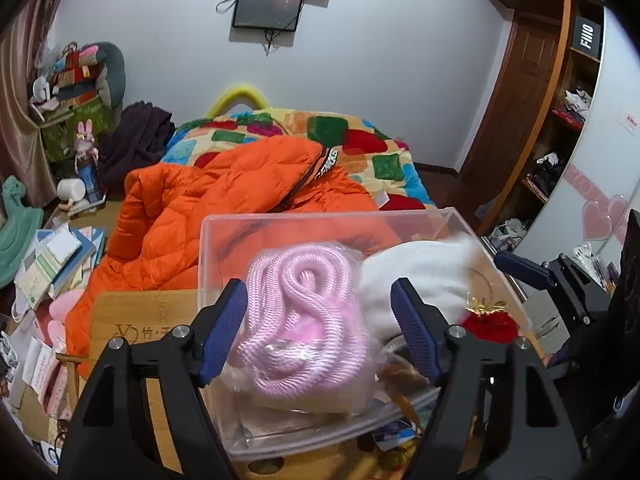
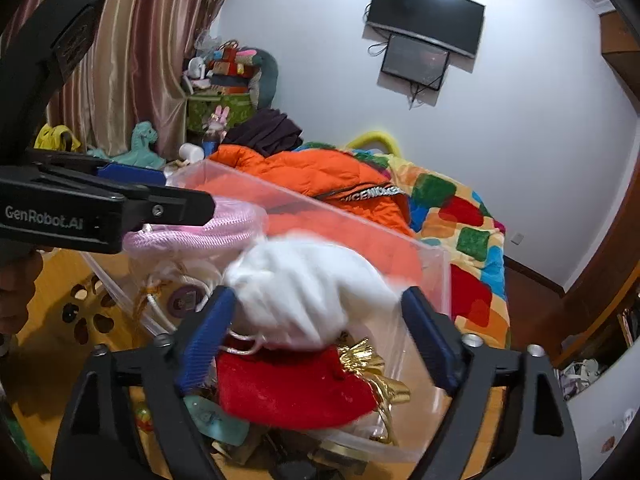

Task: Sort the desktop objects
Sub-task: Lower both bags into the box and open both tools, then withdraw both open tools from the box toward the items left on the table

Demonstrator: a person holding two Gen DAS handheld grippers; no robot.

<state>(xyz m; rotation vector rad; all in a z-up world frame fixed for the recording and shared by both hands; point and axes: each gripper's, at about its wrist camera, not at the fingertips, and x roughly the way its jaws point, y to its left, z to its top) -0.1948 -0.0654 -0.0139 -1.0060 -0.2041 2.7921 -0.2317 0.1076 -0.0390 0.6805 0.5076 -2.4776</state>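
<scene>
Dropping goods cleanly means both wide-open claws, left claw (image 1: 318, 332) over pink rope (image 1: 304, 320), right claw (image 2: 316, 340) over white cloth (image 2: 304, 292), stay centred above the clear box (image 1: 224, 224), gripping nothing

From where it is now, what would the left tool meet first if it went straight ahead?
Most likely the pink rope bundle in the clear bin. It lies between the open left tool fingers, though blur makes depth uncertain.

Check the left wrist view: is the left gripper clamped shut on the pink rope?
No: the left gripper has its jaws spread wide, with the bagged pink rope lying between them in the clear bin.
</scene>
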